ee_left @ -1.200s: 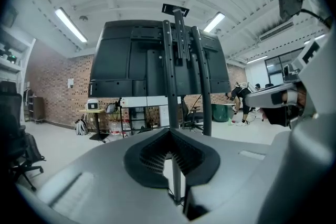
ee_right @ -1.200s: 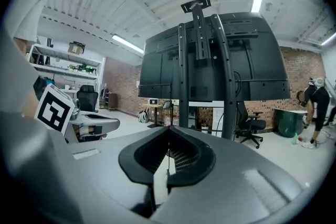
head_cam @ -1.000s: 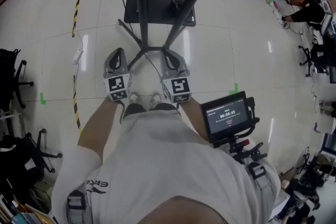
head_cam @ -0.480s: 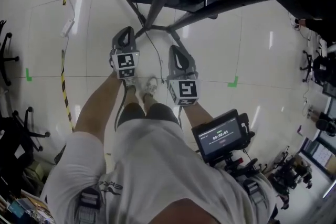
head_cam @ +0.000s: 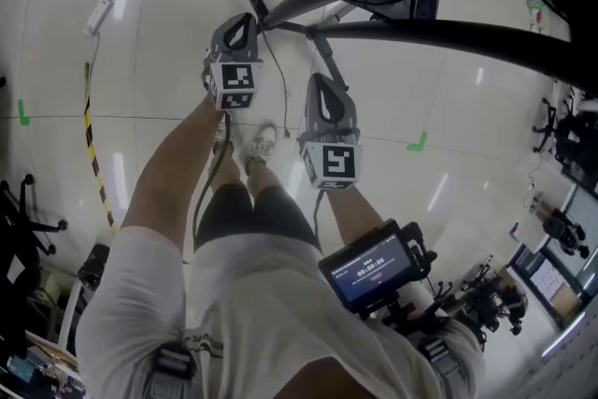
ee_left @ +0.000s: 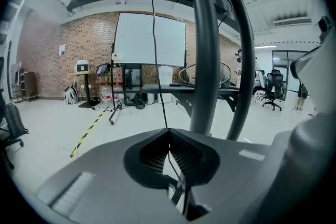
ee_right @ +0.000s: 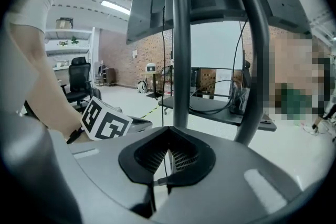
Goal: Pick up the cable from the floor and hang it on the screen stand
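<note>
Only the gripper views show left tongs and right tongs each apparently pinching the cable, which rises vertically.

No words could be read. A black-and-white square marker sat on the back of the left gripper, and a second square marker on the right gripper. Behind the right gripper, a small screen showed white numbers too tiny to read.
</note>
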`<state>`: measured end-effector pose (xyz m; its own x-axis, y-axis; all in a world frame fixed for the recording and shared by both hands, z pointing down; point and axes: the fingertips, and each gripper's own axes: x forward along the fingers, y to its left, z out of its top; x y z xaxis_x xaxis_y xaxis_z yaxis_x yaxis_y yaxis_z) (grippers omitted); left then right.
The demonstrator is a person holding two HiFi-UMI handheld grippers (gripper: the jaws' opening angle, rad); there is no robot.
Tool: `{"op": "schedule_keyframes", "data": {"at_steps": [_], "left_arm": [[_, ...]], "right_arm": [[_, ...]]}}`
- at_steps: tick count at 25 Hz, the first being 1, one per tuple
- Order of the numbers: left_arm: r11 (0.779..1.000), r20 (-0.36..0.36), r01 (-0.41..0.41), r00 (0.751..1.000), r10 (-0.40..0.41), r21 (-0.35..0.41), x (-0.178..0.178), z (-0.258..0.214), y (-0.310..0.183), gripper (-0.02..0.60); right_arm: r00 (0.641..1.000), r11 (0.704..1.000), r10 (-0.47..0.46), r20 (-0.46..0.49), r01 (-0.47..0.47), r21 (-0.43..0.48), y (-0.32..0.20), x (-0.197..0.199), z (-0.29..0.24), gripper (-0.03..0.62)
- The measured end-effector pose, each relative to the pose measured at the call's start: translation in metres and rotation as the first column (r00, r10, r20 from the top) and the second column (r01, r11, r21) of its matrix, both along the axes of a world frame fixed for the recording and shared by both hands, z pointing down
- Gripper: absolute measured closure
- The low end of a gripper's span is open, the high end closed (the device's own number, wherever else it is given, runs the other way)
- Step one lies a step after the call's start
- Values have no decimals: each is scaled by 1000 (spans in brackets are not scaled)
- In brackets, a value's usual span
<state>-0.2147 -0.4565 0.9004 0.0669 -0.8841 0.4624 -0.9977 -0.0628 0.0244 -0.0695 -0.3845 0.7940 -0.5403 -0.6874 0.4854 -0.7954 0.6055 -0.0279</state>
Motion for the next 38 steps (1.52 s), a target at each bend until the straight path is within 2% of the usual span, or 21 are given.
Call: {"op": "schedule_keyframes", "data": {"at_steps": [4,7,11,14,17,19,28,34,38], "left_arm": [[999,-4,-24,1000,24,-28,-1,44,-8,577],[998,-35,-41,999,40,-47,-2,71,-16,573],[994,-61,-93,994,89,-61,8,93,-27,512],[991,-45,-114,993,110,-73,15,105,-34,502],[991,-7,-106,994,106,-84,14,113,-40,509],[991,11,-101,995,102,-86,13,113,-40,559],[978,-47,-175,984,171,-110,32,85,0,569],[969,-70,-239,969,235,-56,55,23,20,571],[951,-84,-308,948,306,-7,77,-30,30,571]], "right_arm": [[1000,1000,14,-17,-14,-23,-10,-4,48,580],[999,999,25,-30,-26,-39,-15,-6,72,580],[999,998,27,-42,-29,-51,-13,-4,86,581],[998,998,36,-55,-39,-57,-9,2,92,580],[997,997,37,-69,-41,-58,-7,7,92,580],[996,997,44,-77,-48,-62,-6,10,92,580],[993,993,92,-67,-97,-65,-6,20,73,580],[990,990,127,-53,-130,-48,4,32,42,580],[984,984,170,-56,-172,-42,13,50,22,580]]}}
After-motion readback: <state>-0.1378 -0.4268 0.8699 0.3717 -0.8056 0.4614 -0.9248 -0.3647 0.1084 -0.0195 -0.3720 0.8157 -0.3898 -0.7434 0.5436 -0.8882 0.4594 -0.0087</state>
